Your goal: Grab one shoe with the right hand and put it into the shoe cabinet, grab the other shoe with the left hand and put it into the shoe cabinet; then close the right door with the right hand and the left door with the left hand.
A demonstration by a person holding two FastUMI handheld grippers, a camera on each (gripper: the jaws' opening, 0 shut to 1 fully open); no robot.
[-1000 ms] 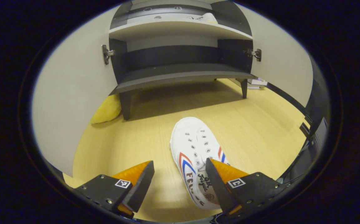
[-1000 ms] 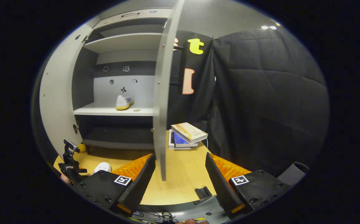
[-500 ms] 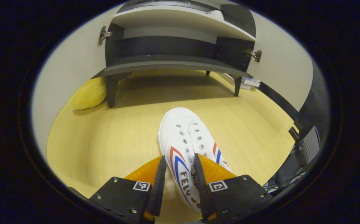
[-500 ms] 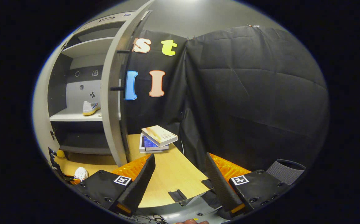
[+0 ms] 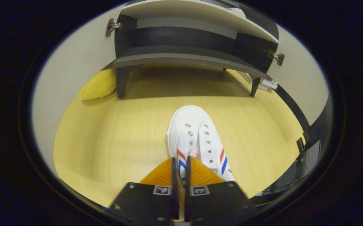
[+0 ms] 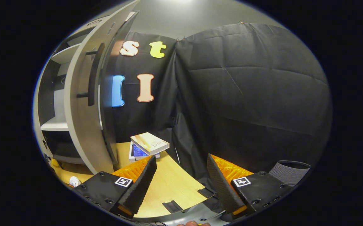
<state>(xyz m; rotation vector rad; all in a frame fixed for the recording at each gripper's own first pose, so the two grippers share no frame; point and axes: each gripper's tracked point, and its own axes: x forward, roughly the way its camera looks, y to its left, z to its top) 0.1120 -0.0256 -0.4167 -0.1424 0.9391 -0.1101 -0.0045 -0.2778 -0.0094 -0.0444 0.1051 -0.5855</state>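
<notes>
The left gripper [image 5: 179, 166] is clenched on the heel collar of the white canvas shoe with red and blue stripes [image 5: 197, 141], which lies on the pale wooden floor [image 5: 112, 141] in front of the grey shoe cabinet [image 5: 184, 56]. Lift it level, toe first, toward the cabinet's shelf. The right gripper [image 6: 181, 168], beside the cabinet's right door [image 6: 84, 103], is released and empty.

Both views are evenly and fairly brightly lit from overhead, with a soft pale glow at the top of the right gripper view. In the left gripper view the shoe cabinet [image 5: 187, 58] casts a broad soft shadow onto the wooden floor [image 5: 112, 138] beneath it, and the white shoe [image 5: 197, 135] stays sharp without glare. Fisheye bending curves every straight edge near the rim. The cabinet door [image 6: 84, 103] in the right gripper view looks slightly smeared, perhaps motion blur.
</notes>
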